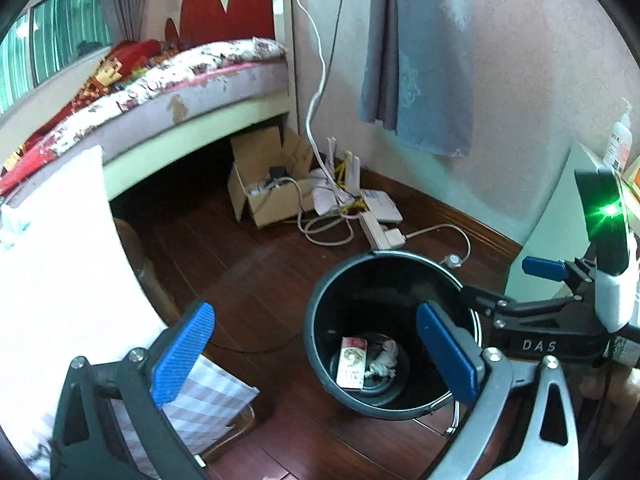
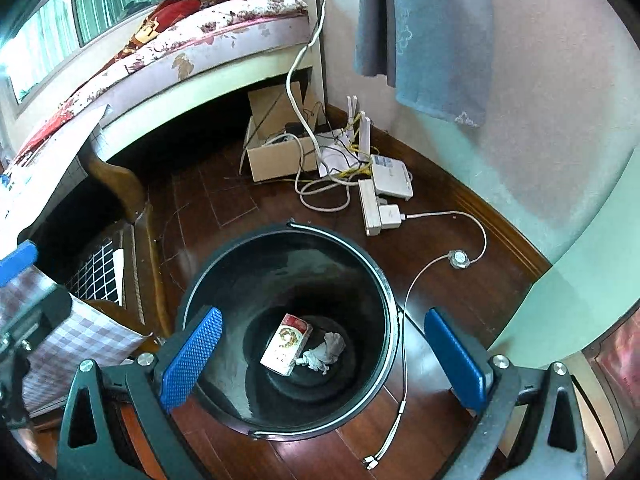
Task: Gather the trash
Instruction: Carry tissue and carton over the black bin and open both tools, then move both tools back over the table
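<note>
Trash already lies at the bottom of the black bucket [image 2: 288,320], low in the centre of the right wrist view: a flat red-and-white packet [image 2: 286,344], lying tilted on its face, and a crumpled white tissue [image 2: 324,352] just beside it on the right, the two touching or nearly so. Both look light and easily shifted; the packet is rigid, the tissue soft and ragged. The risk from here is mostly around the bucket rather than in it. A thin white cable [image 2: 404,360] runs down the floor just beside the bucket's right rim, and a careless sweep could snag it and drag the power strip [image 2: 370,208] and router [image 2: 390,176] that sit above the bucket in the frame. The bucket has a wire handle [image 2: 320,432] lying along its lower rim, so a knock there could tip or slide it on the glossy wooden floor [image 2: 224,200]. The right gripper [image 2: 320,356] hangs over the bucket mouth with jaws spread wide and nothing between them; the left gripper [image 1: 316,352], at the lower middle of the left wrist view, is likewise released and empty, its right finger over the bucket's edge. Both could collide with each other, being so near.
</note>
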Demonstrator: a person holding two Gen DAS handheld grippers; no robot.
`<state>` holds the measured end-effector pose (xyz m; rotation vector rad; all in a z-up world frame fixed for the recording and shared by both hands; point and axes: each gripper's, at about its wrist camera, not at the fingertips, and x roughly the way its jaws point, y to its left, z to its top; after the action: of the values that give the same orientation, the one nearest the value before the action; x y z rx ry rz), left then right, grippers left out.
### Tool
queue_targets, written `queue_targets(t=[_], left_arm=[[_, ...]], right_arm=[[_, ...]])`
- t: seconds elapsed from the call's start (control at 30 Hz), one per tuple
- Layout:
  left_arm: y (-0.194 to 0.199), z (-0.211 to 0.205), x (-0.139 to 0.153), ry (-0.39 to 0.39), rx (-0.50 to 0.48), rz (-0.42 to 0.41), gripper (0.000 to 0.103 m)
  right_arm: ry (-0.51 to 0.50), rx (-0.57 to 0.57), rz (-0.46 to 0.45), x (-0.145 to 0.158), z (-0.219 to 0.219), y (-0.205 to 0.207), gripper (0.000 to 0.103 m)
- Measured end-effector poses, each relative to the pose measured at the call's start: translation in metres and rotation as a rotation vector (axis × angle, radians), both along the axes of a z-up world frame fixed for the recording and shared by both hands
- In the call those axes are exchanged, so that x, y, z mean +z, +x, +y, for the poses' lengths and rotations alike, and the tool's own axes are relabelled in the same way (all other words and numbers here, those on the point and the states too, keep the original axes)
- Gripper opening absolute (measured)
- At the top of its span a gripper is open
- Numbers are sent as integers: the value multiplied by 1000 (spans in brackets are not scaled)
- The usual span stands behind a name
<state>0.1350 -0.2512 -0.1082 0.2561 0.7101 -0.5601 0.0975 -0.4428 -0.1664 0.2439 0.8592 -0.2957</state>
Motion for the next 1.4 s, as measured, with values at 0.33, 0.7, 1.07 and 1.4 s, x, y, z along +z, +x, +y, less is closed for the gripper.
queue_targets(t=[0.33,0.7,1.07,1.4], left_arm=[[0,14,13,1,39,-23,102],[3,46,35,-15,115,-68,102],[9,95,46,-36,226,-87,102],[6,156,57,-60,355,-99,102]], right_arm=[[-16,18,-37,21,14,-2,102],[-59,79,-101,55,47,3,102],[-111,171,-151,86,90,14,102],[-115,293,-190,102,146,29,102]])
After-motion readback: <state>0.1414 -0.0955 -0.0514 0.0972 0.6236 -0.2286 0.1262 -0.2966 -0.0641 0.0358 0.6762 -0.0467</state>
